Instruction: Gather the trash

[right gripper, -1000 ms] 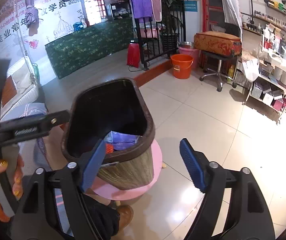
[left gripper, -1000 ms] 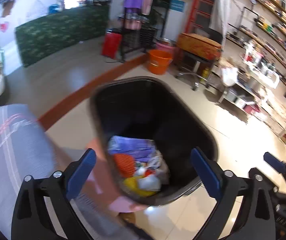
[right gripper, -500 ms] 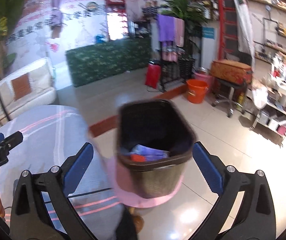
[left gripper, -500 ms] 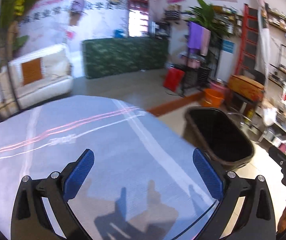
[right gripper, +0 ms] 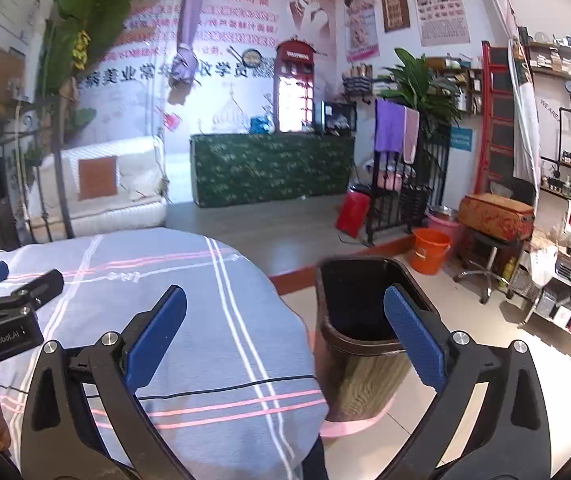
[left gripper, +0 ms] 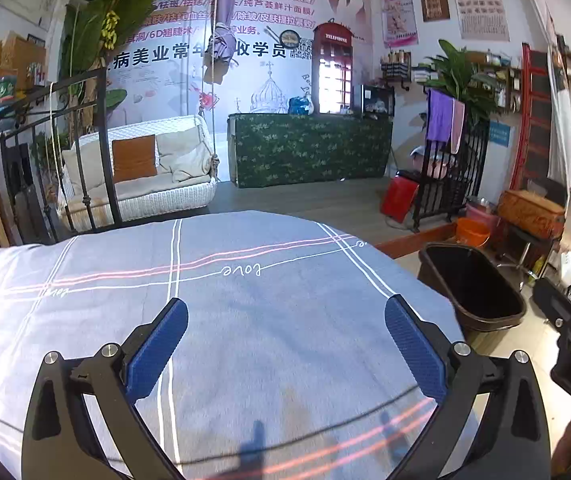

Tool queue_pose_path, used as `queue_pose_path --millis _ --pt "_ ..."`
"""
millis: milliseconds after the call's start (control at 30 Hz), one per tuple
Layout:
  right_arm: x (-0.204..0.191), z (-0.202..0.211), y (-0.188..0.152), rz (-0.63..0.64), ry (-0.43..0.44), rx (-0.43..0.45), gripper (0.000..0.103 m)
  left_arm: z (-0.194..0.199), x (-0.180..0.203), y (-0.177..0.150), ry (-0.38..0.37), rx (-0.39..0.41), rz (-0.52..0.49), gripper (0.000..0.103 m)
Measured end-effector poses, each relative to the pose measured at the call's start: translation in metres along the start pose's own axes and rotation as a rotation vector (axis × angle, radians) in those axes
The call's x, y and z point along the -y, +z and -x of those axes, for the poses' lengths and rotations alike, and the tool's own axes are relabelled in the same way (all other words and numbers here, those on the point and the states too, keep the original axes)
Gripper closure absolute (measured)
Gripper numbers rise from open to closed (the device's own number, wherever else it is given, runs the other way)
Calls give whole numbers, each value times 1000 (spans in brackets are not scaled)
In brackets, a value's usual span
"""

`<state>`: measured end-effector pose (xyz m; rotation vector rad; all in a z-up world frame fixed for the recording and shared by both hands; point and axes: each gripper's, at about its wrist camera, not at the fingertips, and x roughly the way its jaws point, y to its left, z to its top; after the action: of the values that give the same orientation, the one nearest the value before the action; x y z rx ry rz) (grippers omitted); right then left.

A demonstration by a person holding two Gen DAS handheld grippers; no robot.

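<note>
The left gripper (left gripper: pixel 285 332) hangs over a grey striped cloth (left gripper: pixel 245 300) with its fingers wide apart and nothing between them. The right gripper (right gripper: pixel 285 330) has just been opening; its fingers stand wide apart and empty too, the left one over the cloth, the right one in front of the bin (right gripper: pixel 359 320). The dark bin stands on the floor beyond the cloth's edge, to the right of the left gripper's fingers, on a pink base (right gripper: pixel 349 426).
</note>
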<state>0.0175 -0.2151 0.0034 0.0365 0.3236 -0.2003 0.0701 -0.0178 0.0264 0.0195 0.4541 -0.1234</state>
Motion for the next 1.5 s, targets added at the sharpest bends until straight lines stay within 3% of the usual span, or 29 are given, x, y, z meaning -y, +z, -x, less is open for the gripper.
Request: queue_pose_path --millis 433,633,1500 --pt "-20 31 4 15 79 66 5 31 -9 -10 133 77 23 5" --pt "-16 33 4 20 83 74 5 35 -16 -11 127 79 59 5" --pt "-16 23 -1 20 97 51 5 42 -13 -15 137 92 47 5"
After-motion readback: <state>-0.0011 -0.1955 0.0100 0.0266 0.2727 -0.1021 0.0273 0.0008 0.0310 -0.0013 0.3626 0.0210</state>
